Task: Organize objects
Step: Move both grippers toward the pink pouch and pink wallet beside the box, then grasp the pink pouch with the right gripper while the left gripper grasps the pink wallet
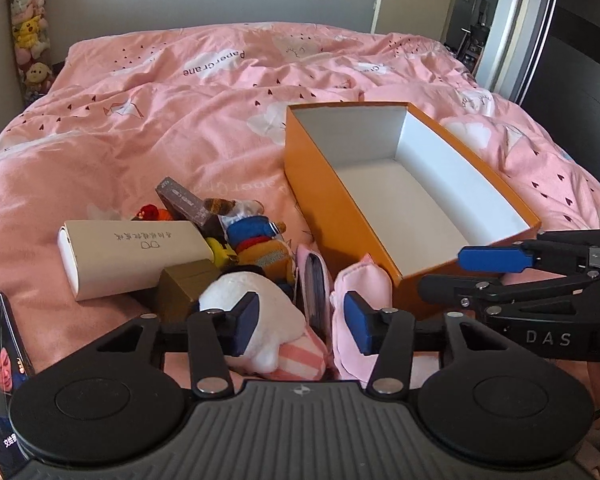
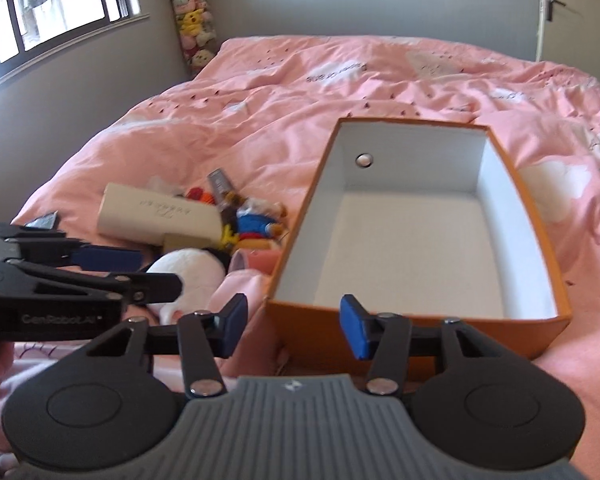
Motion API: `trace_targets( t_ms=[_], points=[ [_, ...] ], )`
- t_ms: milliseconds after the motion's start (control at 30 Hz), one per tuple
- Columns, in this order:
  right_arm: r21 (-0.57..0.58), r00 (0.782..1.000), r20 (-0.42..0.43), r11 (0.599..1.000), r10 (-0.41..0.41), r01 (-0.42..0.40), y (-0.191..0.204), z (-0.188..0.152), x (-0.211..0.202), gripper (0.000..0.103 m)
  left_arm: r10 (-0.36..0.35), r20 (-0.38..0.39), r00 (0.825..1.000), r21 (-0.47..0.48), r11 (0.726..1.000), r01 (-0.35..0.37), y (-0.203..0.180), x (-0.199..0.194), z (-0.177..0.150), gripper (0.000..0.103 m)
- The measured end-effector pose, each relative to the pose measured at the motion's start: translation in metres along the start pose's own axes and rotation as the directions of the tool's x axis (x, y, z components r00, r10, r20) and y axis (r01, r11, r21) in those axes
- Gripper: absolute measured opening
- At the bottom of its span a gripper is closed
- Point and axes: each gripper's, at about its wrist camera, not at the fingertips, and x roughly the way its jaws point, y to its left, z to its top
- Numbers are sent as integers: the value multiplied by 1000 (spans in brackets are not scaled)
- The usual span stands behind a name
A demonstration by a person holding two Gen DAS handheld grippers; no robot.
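Nearest to me, my left hand-held gripper (image 1: 300, 326) hung over the front of the pile, its blue pads partly apart, clamped on nothing; the white plush toy (image 1: 252, 308) sat by one pad and the pink pouch (image 1: 360, 288) by the other. My right hand-held gripper (image 2: 294, 326) was likewise partly apart and empty, poised over the near rim of the orange box (image 2: 416, 316), which stood empty on the bed (image 1: 148, 128), just right of the pile.

To do this step well, I judged, I should settle on one item, probably the plush toy, centre it between the pads, squeeze on its firm bulk and not on loose fabric, then lift it clear of the pouch before carrying it over the box wall.

Further back lay the cream box (image 1: 132, 256), printed with writing I could not read, and the dark card box (image 1: 186, 204), its small lettering too fine to tell. Beyond, the quilt read "Paper crane". The right tool's body, seen from the left wrist, showed "DAS"; the left's, seen from the right, "GenRobot.AI".
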Motion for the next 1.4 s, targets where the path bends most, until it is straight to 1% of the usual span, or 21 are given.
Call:
trace_targets(
  t_ms=[100, 167, 233, 333, 367, 500, 600, 667, 700, 733, 800, 867, 933, 1000, 1100, 1200, 1400],
  points=[
    [-15, 997, -57, 998, 60, -61, 8, -7, 8, 38, -33, -37, 999, -4, 999, 33, -2, 4, -3, 39],
    [-39, 992, -95, 995, 88, -92, 14, -12, 12, 36, -29, -63, 998, 3, 1000, 29, -2, 7, -6, 32],
    [-61, 986, -123, 991, 112, -120, 20, -15, 16, 37, -23, -84, 996, 4, 1000, 23, -2, 9, -9, 30],
    [-75, 981, -142, 987, 131, -143, 25, -16, 21, 37, -38, -108, 993, 0, 999, 39, -1, 10, -13, 28],
    [-75, 980, -149, 986, 135, -147, 25, -16, 22, 37, -39, -112, 993, -4, 999, 39, -1, 11, -14, 25],
    [-47, 976, -156, 986, 150, -159, 22, -10, 30, 37, 2, -107, 994, -33, 999, -6, 7, 10, -12, 24],
    [-4, 977, -151, 988, 153, -155, 17, -3, 35, 37, 26, -107, 994, -44, 999, -31, 12, 10, -10, 24],
    [34, 976, -156, 988, 151, -148, 15, 0, 42, 43, 30, -110, 994, -39, 999, -34, 12, 11, -10, 24],
    [59, 975, -163, 988, 151, -143, 13, 1, 45, 50, 33, -113, 993, -36, 999, -37, 12, 13, -10, 24],
    [95, 973, -171, 985, 158, -143, 10, 2, 49, 52, 39, -115, 993, -34, 998, -43, 11, 13, -10, 23],
    [178, 962, -191, 971, 195, -161, 3, 4, 57, 51, 56, -119, 991, -27, 998, -60, 11, 15, -11, 24],
    [234, 955, -204, 958, 216, -166, -1, 6, 64, 51, 55, -123, 991, -32, 998, -59, 12, 16, -11, 24],
    [259, 953, -211, 952, 219, -162, -1, 7, 68, 50, 55, -123, 991, -36, 998, -60, 14, 16, -12, 24],
    [279, 948, -221, 946, 229, -163, -1, 7, 73, 45, 59, -122, 991, -37, 997, -64, 14, 16, -11, 24],
    [265, 948, -222, 950, 228, -166, 1, 6, 70, 38, 54, -116, 992, -38, 998, -59, 14, 14, -11, 24],
    [244, 948, -217, 953, 232, -178, 2, 6, 63, 34, 49, -106, 993, -29, 998, -52, 10, 10, -9, 24],
    [169, 957, -148, 959, 251, -226, 7, 12, 32, 29, 38, -60, 997, -14, 999, -39, 4, -6, -2, 24]
  ],
)
